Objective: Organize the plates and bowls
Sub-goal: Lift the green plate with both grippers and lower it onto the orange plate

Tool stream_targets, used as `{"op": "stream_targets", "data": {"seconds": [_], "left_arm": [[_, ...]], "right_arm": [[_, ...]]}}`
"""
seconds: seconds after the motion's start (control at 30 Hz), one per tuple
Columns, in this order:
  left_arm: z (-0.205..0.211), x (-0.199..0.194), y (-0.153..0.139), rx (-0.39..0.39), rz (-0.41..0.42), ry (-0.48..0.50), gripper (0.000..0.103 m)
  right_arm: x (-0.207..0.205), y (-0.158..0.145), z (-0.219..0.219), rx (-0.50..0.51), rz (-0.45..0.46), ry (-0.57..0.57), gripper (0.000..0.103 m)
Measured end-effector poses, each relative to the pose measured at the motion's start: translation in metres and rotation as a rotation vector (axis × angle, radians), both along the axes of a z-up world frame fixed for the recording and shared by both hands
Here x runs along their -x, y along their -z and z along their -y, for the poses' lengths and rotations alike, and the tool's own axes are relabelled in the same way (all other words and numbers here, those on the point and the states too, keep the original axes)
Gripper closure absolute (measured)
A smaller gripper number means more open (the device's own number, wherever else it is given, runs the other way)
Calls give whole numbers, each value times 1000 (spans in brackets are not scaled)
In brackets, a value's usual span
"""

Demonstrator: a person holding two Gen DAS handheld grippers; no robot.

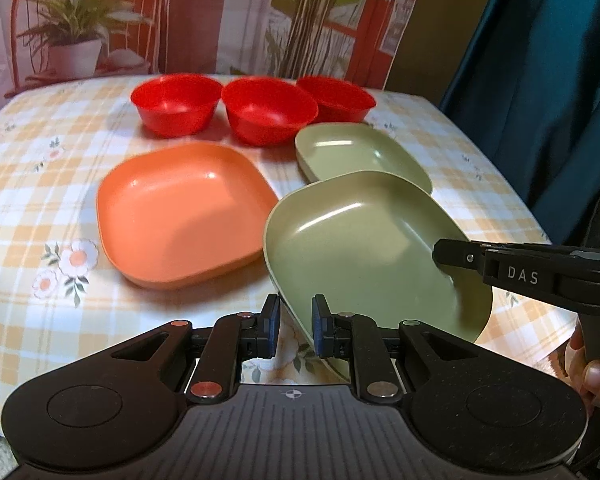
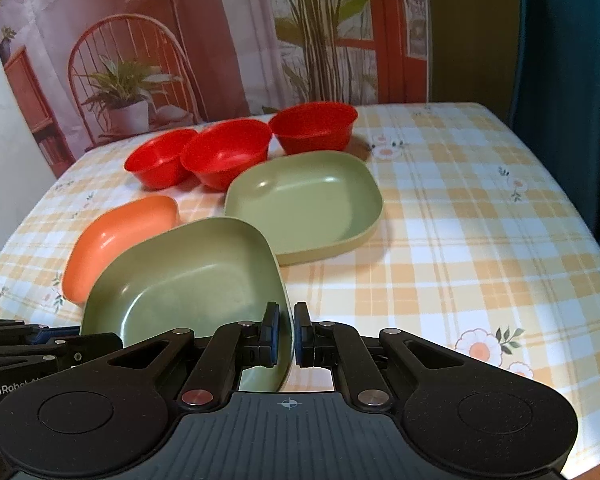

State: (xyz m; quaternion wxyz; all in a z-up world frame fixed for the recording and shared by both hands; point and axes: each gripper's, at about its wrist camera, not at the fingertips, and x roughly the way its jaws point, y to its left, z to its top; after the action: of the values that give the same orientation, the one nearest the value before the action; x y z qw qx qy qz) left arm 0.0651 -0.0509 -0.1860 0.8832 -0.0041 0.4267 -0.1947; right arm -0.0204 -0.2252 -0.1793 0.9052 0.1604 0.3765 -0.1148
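Two grippers are closed on one green plate (image 2: 188,280): the right gripper (image 2: 286,334) pinches its near rim, the left gripper (image 1: 296,330) its left edge. The plate is tilted, raised, its near corner hidden. Beyond lie a second green plate (image 2: 308,200), an orange plate (image 1: 180,208) and three red bowls (image 1: 268,110).

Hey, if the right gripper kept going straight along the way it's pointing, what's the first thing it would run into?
Probably the second green plate lying beyond it on the checked tablecloth. The right gripper is already clamped on the near green plate, so that goes along with it. Depth is hard to judge.
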Motion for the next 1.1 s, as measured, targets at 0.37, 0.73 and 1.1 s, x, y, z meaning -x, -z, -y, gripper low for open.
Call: {"op": "stream_targets", "data": {"seconds": [0.37,0.73,1.1], "left_arm": [[-20,-11,-26,20,50,-21,85],[-43,-34,-41,24,62,-66,85],[-65,-58,-45,18,65,-106,85]], "right_arm": [[-17,-25,-10,-24,28,-32,97],[-49,-36,-21,-69,35,-72,97],[-83,-35,-37,-87,19,-103,96]]}}
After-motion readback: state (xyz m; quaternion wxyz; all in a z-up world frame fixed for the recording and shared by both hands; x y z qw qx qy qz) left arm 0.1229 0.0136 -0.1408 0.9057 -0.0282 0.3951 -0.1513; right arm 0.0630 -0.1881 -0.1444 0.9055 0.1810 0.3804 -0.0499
